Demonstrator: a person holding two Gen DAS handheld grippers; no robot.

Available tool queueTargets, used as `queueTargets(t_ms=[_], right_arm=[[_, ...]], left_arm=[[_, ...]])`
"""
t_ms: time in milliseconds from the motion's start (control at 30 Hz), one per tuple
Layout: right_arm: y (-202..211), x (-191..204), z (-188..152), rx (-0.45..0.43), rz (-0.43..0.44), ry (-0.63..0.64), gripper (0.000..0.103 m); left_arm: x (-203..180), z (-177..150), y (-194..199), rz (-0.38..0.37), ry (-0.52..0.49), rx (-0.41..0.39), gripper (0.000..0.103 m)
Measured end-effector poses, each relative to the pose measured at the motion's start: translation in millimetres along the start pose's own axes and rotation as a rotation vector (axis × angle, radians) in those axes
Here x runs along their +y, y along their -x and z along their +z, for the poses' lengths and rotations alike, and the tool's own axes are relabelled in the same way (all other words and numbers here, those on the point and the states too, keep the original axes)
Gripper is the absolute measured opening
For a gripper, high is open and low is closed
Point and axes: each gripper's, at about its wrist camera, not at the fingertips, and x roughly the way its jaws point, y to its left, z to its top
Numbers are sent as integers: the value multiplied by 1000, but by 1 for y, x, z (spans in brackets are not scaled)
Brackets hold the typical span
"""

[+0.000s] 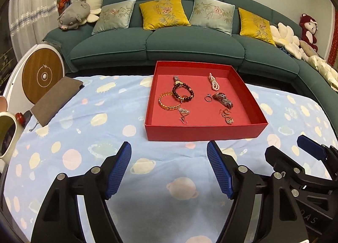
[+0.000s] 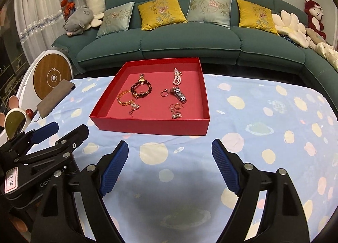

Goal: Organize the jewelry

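Note:
A shallow red box (image 1: 202, 132) (image 2: 147, 126) sits on the planet-print cloth. Inside lie a dark bead bracelet (image 1: 182, 93) (image 2: 141, 90), a gold bangle (image 1: 168, 101) (image 2: 124, 98), a pearl strand (image 1: 213, 81) (image 2: 177, 77), a ring (image 1: 208, 97) (image 2: 164, 93), a silver watch (image 1: 224, 99) (image 2: 178, 94) and small earrings (image 1: 227, 116) (image 2: 176, 111). My left gripper (image 1: 169, 148) stands open over bare cloth in front of the box. My right gripper (image 2: 170, 147) is open too, nothing between its fingers. Each gripper shows at the other view's edge.
A brown pouch (image 1: 56, 99) (image 2: 53, 97) lies at the cloth's left edge beside a round wood-faced device (image 1: 42, 75). A green sofa (image 1: 190, 46) with cushions and plush toys runs behind the table. A cream mug-like object (image 1: 7, 135) sits at far left.

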Motion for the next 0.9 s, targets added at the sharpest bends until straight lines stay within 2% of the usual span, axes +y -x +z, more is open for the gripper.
queueTargets(t_ms=[333, 467, 900], right_arm=[[5, 3, -4, -13, -26, 14, 79], [5, 4, -5, -19, -42, 22, 83], [5, 5, -5, -23, -54, 28, 84]], left_arm=[[-1, -4, 4, 28, -4, -9, 71], [-1, -4, 4, 44, -6, -9, 71], [-1, -5, 5, 66, -3, -16, 71]])
